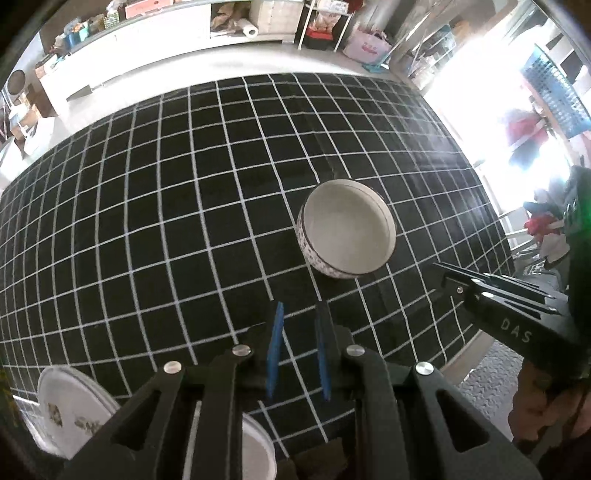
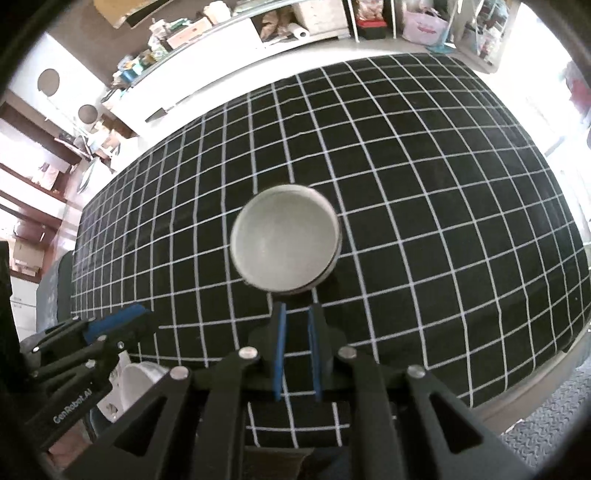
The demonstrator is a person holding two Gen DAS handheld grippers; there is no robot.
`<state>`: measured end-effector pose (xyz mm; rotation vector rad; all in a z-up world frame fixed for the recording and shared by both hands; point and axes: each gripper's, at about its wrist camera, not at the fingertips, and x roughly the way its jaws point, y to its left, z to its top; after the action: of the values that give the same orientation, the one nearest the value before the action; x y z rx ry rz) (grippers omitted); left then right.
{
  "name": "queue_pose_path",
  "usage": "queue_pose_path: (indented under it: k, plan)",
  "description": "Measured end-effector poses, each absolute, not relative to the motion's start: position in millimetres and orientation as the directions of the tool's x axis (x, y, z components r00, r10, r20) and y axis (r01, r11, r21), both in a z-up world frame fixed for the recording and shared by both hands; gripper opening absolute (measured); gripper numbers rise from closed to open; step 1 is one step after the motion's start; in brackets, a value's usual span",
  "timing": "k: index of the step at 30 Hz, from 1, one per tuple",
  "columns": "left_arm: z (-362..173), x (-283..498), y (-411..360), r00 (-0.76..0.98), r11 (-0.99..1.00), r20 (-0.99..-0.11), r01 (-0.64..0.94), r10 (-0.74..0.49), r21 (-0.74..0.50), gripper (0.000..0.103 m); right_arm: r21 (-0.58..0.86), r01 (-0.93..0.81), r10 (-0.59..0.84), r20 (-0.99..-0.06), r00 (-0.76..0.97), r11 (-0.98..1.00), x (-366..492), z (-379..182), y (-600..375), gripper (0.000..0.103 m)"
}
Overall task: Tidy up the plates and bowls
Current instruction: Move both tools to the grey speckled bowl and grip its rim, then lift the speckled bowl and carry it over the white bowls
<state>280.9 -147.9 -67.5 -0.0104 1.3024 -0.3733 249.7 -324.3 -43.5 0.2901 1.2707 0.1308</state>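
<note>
- Presently my left gripper [image 1: 297, 317] hangs above the near part of the checked tablecloth [image 1: 166, 206], its blue pads [image 1: 275, 347] parted by a narrow gap with nothing between them.
- My right gripper [image 2: 295, 319] is held in the same manner: fingers pointing forward over the cloth, pads apart by a narrow gap, empty, the tips just short of the bowl [image 2: 284, 238].
- The bowl stands upright on the cloth, white inside, with a dark band at the rim; it appears empty. It lies directly ahead of my right gripper and ahead and to the right of my left one.
- The left wrist view alone shows the patterned outer wall of the bowl [image 1: 347, 232] and my right tool from the side at the right edge, its black body lettered "DAS", with my hand [image 1: 546, 410] around the grip below it.
- That same view shows a plate [image 1: 70, 413] with brownish markings at the near left edge of the table, and a second white round dish [image 1: 258, 450] partly hidden under my left tool's linkage; I cannot tell whether that one is a plate or a bowl.
- The right wrist view alone shows my left tool from the side at lower left, its body lettered "GenRobot.AI", with white crockery [image 2: 136, 384] beneath it, too hidden to identify.
- Both views show shelves [image 2: 229, 26] with cluttered goods beyond the far edge of the table.
</note>
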Motion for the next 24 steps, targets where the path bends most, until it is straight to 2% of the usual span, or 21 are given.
queue_pose_path:
  k: [6,11,21,22,23,24]
  plan:
    - [-84.3,304.2,-166.1,0.198,0.933,-0.936,0.274,-0.292,-0.233,0.017,0.279,0.078,0.248,-0.928,0.276,0.957,271.5,-56.9,-335.3,0.026]
    - [-101.7,324.2,-180.5,0.189,0.938,-0.945,0.277,-0.266,-0.208,0.017,0.29,0.098,0.257,-0.931,0.259,0.952,288.8,-70.2,-346.2,0.029]
    - [-136.1,349.4,-200.3,0.176,0.943,-0.965,0.305,-0.196,-0.136,0.017,0.316,0.089,0.289,-0.928,0.234,0.945,305.0,-97.1,-351.2,0.028]
    - [-137.4,349.9,-201.0,0.175,0.941,-0.964,0.311,-0.197,-0.136,0.017,0.311,0.076,0.285,-0.928,0.239,0.947,304.5,-97.0,-349.8,0.027]
    - [-138.2,349.3,-201.3,0.173,0.939,-0.964,0.314,-0.2,-0.138,0.016,0.308,0.054,0.286,-0.926,0.245,0.95,303.6,-96.3,-347.2,0.022]
    - [-138.1,350.1,-200.3,0.172,0.938,-0.964,0.316,-0.204,-0.142,0.011,0.297,0.041,0.278,-0.928,0.249,0.954,302.2,-95.7,-345.3,0.02]
